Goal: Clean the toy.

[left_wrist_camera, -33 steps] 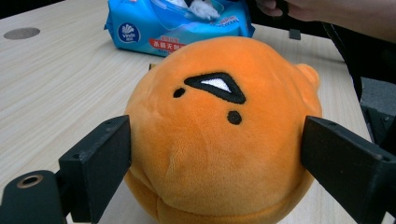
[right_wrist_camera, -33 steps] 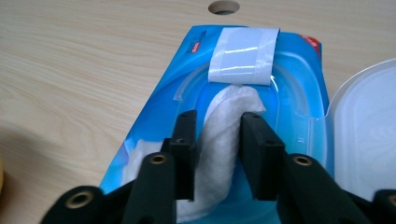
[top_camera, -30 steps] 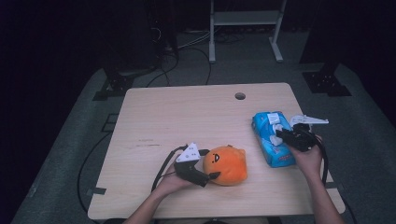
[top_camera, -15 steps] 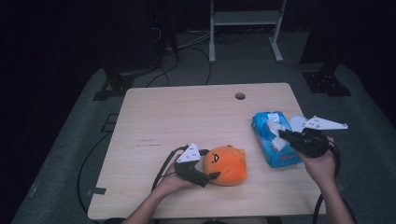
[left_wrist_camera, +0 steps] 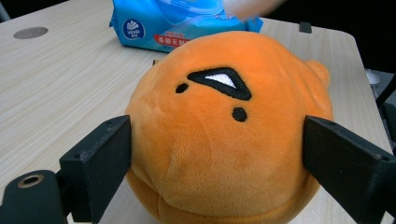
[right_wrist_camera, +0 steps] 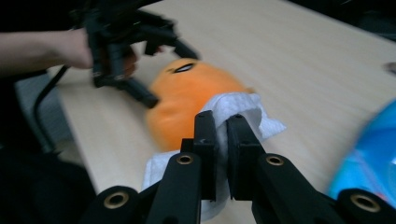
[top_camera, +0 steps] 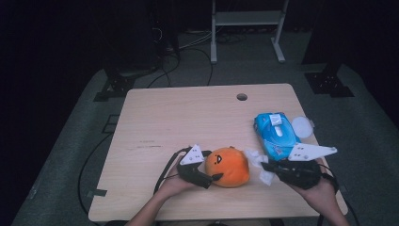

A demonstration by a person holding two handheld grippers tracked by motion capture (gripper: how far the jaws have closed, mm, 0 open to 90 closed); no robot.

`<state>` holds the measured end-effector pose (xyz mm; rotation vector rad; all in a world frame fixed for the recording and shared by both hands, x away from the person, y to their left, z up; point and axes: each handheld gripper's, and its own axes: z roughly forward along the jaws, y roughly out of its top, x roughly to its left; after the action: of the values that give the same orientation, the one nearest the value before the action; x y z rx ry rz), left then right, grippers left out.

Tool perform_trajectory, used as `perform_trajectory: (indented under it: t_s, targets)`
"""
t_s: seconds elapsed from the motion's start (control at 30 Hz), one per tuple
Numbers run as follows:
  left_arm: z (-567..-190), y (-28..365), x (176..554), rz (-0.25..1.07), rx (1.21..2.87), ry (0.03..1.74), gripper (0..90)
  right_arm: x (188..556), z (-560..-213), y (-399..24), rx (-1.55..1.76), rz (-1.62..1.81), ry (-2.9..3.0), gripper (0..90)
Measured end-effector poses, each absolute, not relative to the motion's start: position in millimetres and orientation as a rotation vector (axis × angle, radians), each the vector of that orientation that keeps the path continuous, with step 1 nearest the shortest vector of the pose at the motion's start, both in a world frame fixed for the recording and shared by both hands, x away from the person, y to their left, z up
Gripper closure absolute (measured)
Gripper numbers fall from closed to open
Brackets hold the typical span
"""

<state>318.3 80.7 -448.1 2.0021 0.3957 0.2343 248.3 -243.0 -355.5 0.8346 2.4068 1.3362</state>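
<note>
Item 1. Left gripper (top_camera: 214, 178), black, two-jawed, hand-held at the near edge of the table. Jaws stand wide and press one on either flank of the toy; the left gripper view has both black pads against the plush.

Item 2. Round orange plush toy with a black stitched face (top_camera: 227, 165). Sits on the table near the front edge, between the two hands, face turned up and slightly toward the left gripper.

Item 3. Right gripper (top_camera: 264, 166), black, with a grey three-cornered plate on top, held just right of the toy. Jaws pressed together on a crumpled white wet wipe (right_wrist_camera: 236, 111), which bunches out beyond and below the tips. In the right gripper view the wipe hangs close before the toy's side; whether it touches the plush cannot be told through the blur.

Item 4. Light wooden table with a small round cable hole (top_camera: 188, 117).

Item 5. Blue soft pack of wet wipes (top_camera: 275, 134), lying flat toward the right edge, beyond the right gripper.

Item 6. Round white lid or disc (top_camera: 301, 127), just beside the pack's far right side.

Step in hand, by judgement: the wipe is drawn and carried to the toy, which is braced for cleaning. Wiping itself looks not yet begun.

Next move calls for: laying the wipe against the orange plush and stroking across it, with light pressure, while the left gripper's hold keeps the soft, round body from rolling or sliding away.
</note>
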Motion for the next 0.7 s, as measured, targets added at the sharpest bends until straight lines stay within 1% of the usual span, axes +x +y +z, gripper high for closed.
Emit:
perform_trajectory:
  t_s: [0.17, 0.2, 0.4, 0.5, 0.7]
  targets:
    - [-448.4, 81.3, 319.5, 0.228, 2.000, 0.395, 10.1, 246.8, -358.2, -224.1, 0.759, 1.310, 2.501, 82.9]
    - [-448.4, 81.6, 319.8, 0.227, 2.003, 0.394, 10.1, 245.2, -360.1, -213.8, 0.706, 1.314, 2.565, 82.6]
    - [-449.0, 81.9, 318.5, 0.232, 2.005, 0.387, 10.1, 248.2, -364.5, -196.0, 0.600, 1.362, 2.708, 81.5]
    - [-449.5, 81.8, 318.7, 0.227, 2.002, 0.391, 10.1, 253.1, -367.4, -194.4, 0.605, 1.381, 2.749, 81.0]
    - [-451.1, 80.1, 319.9, 0.213, 1.985, 0.404, 10.1, 269.0, -375.2, -195.6, 0.634, 1.394, 2.759, 77.0]
